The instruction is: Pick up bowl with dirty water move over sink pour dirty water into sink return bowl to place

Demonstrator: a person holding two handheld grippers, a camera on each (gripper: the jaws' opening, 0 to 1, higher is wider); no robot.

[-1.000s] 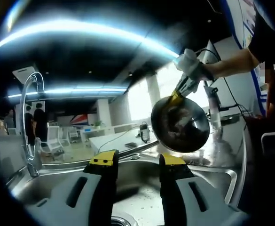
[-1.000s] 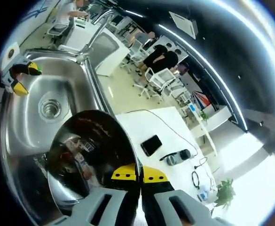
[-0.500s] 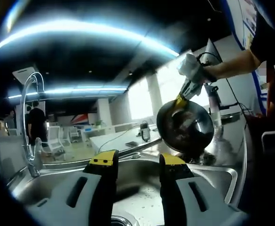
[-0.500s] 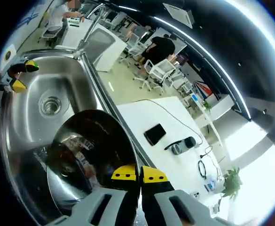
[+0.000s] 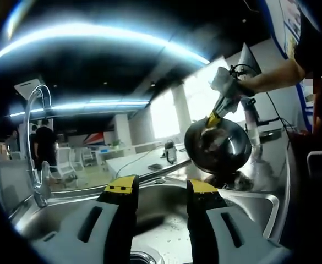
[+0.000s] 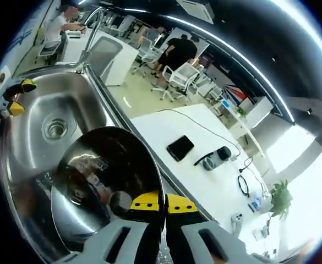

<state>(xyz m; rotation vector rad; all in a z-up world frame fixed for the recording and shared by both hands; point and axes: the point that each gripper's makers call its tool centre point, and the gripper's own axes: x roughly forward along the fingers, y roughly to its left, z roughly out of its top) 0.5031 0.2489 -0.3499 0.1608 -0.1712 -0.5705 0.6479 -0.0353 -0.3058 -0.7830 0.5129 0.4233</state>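
The right claw point(image 6: 162, 203) pinches the rim of the metal bowl point(image 6: 103, 187), holding it tilted above the sink point(image 6: 34, 115). The left claw point(image 5: 161, 190) hangs spread over the sink, holding nothing.

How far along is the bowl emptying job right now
Done: the right gripper is shut on the bowl and has it lifted over the sink. In hand: the bowl is tipped, though no water stream is visible. Left: finish pouring and return it to its place. The left gripper is open near the sink.
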